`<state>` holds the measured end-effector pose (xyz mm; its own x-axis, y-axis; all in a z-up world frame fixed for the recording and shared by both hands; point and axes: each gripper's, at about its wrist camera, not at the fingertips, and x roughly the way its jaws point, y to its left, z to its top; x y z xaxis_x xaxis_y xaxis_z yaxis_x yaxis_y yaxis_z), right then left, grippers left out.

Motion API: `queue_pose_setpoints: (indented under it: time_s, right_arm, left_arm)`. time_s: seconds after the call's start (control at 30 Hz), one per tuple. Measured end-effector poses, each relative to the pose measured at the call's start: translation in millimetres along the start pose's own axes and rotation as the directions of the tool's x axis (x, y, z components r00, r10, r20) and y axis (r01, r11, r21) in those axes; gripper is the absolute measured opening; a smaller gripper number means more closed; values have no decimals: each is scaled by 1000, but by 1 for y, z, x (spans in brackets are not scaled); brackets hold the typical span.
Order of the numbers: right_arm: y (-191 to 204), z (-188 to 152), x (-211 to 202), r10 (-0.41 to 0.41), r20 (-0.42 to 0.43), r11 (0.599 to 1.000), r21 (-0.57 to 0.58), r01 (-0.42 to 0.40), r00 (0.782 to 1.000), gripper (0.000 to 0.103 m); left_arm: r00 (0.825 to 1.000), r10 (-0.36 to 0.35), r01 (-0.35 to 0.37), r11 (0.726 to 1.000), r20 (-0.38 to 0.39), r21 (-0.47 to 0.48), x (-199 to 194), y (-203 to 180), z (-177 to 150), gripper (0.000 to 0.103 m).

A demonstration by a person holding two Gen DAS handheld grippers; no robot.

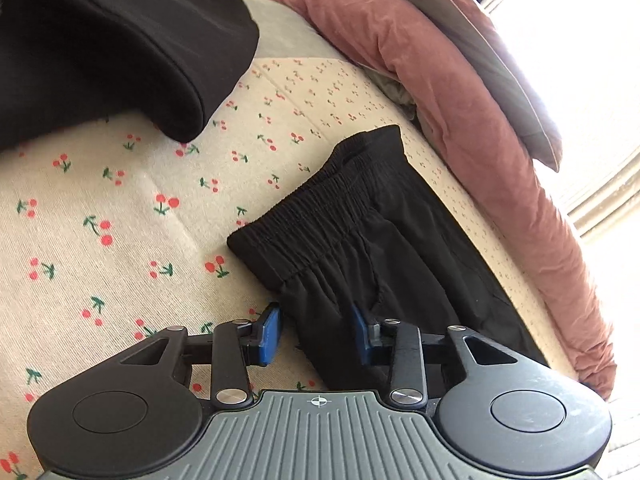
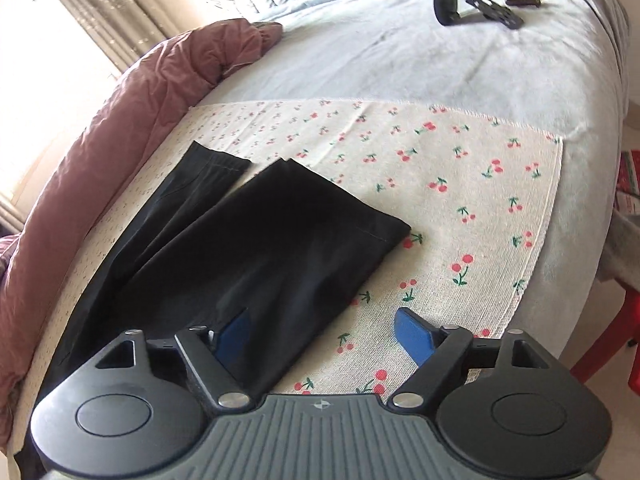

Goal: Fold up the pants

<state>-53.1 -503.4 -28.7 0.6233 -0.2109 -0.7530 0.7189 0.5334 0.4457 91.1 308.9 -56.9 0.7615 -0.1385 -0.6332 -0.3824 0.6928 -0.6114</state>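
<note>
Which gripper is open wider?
The right gripper: its jaws stand far apart over pants and cloth. The left gripper's are closer together.

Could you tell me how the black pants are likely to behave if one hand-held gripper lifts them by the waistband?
The black pants look thin and creased, so they would probably droop limply. The gathered elastic waistband seems thicker, likely giving a firmer grip. The folded leg end may slide open.

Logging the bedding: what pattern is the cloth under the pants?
Cream cloth with red cherries; right wrist view.

pants [image 2: 224, 248] lower end cut off | dark garment [image 1: 100, 48] cropped (top-left) | bed gadget [image 2: 476, 0] unidentifiable
</note>
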Motion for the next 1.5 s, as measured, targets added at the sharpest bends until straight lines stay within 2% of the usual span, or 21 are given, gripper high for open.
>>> queue_pose_setpoints:
  time_s: [0.03, 0.13, 0.2, 0.23, 0.33, 0.5, 0.7, 0.87, 0.93, 0.97, 1.0, 1.03, 1.07, 1.1, 1.17, 1.2, 1.23, 1.3, 1.37, 1.43, 1.5]
  right_arm:
    - [-3, 2, 2, 20, 11, 1000, 17, -20, 1000, 78]
    - [-5, 9, 11, 45, 39, 998, 32, -46, 998, 56]
    - [-6, 15, 19, 41, 57, 998, 35, -44, 997, 28]
    - [-8, 19, 21, 37, 63, 999, 37, -39, 997, 2]
    - [-14, 26, 9, 51, 96, 997, 46, -55, 994, 2]
    - [-3, 28, -10, 12, 115, 992, -123, 2, 993, 1]
    - [-17, 24, -16, -43, 53, 975, -214, 54, 998, 1]
    - [-24, 13, -10, -116, 11, 948, -296, 114, 993, 0]
    - [-23, 14, -8, -128, 15, 937, -325, 126, 992, 2]
    - [-23, 16, -9, -123, 15, 938, -323, 122, 992, 11]
    - [-24, 19, -11, -118, 17, 940, -319, 118, 993, 21]
    - [-23, 21, -14, -115, 31, 941, -316, 119, 993, 47]
    - [-21, 23, -18, -111, 56, 939, -321, 123, 992, 61]
    - [-17, 26, -20, -115, 77, 932, -336, 134, 990, 64]
    - [-7, 32, -21, -126, 112, 914, -373, 159, 986, 68]
    - [-2, 36, -19, -129, 123, 909, -381, 166, 984, 69]
    - [3, 40, -16, -128, 132, 907, -385, 170, 983, 71]
    - [16, 48, -8, -110, 143, 904, -397, 159, 984, 74]
    - [32, 54, 5, -69, 159, 900, -416, 131, 985, 79]
    - [46, 60, 22, -42, 162, 897, -428, 108, 986, 79]
    - [57, 65, 43, -36, 163, 893, -437, 105, 986, 78]
  left_arm:
    - [1000, -13, 13, 1000, -7, -20, 2, 3, 0, 25]
    - [1000, -26, 26, 998, -16, -50, 7, 7, 2, 14]
    - [999, -24, 23, 998, -24, -55, 8, 7, 3, 0]
    - [999, -25, 23, 998, -26, -57, 7, 7, 4, 0]
    - [1000, -19, 19, 1000, -15, -19, -8, 0, 7, 0]
    - [1000, 14, -13, 992, -15, 122, -38, -8, 6, 0]
    - [996, 71, -59, 981, -59, 184, -58, 7, 3, 0]
    - [979, 179, -141, 944, -103, 297, -56, 11, -6, 4]
    - [973, 209, -164, 926, -101, 339, -52, 10, -8, 10]
    - [973, 214, -171, 921, -89, 349, -55, 8, -10, 13]
    - [969, 235, -194, 911, -73, 363, -58, 5, -11, 22]
    - [961, 273, -238, 890, -37, 388, -62, -1, -13, 31]
    - [950, 311, -288, 863, 13, 415, -67, -7, -16, 55]
    - [932, 353, -352, 820, 86, 452, -73, -16, -20, 72]
    - [897, 392, -440, 739, 205, 510, -82, -37, -27, 74]
    - [891, 387, -453, 720, 237, 525, -85, -47, -30, 75]
    - [898, 363, -440, 719, 249, 538, -88, -57, -33, 76]
    - [936, 279, -352, 730, 215, 585, -88, -80, -42, 83]
    - [966, 206, -259, 722, 157, 641, -82, -103, -59, 84]
    - [988, 132, -152, 690, 84, 707, -68, -130, -82, 85]
    - [998, 63, -43, 645, 3, 763, -54, -150, -110, 86]
